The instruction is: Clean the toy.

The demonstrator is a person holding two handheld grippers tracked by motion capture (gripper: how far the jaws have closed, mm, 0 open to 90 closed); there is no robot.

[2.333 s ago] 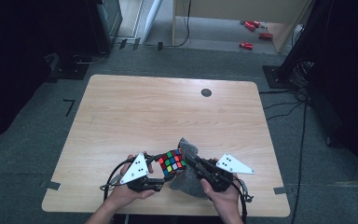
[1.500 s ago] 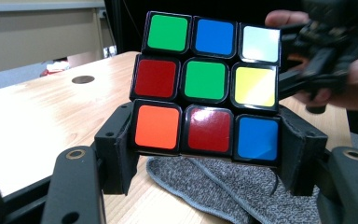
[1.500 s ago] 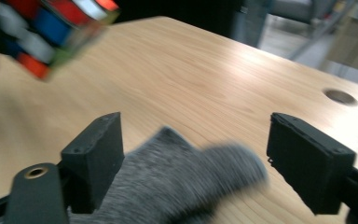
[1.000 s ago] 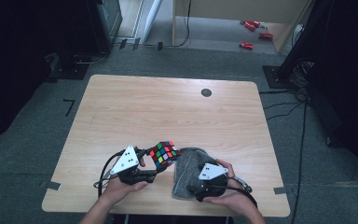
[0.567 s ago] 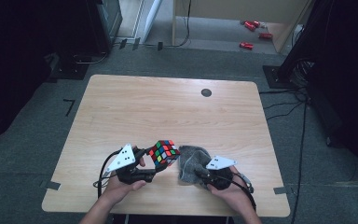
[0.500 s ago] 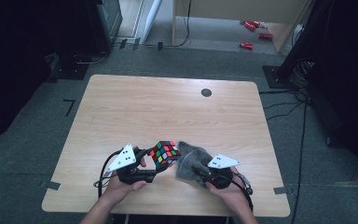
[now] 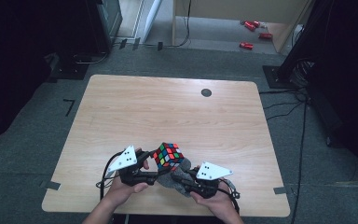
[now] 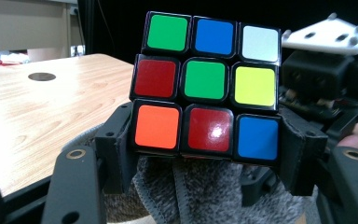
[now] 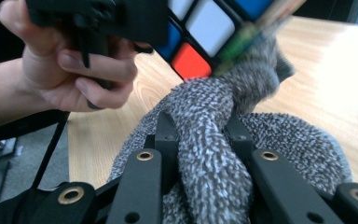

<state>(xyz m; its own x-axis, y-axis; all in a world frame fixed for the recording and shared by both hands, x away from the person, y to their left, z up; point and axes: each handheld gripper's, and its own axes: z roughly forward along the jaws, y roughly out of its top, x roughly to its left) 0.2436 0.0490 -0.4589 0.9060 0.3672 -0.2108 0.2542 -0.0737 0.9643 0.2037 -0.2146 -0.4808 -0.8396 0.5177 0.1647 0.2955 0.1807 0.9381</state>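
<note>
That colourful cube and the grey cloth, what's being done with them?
A person at a wooden table works with a hand-held gripper in each hand. The left gripper is clamped on a puzzle cube, holding it up off the table. The right gripper has just closed its fingers on a bunched fold of grey knitted cloth, which reaches up to the cube's underside. It looks like the cube is being wiped, near the table's front edge.
</note>
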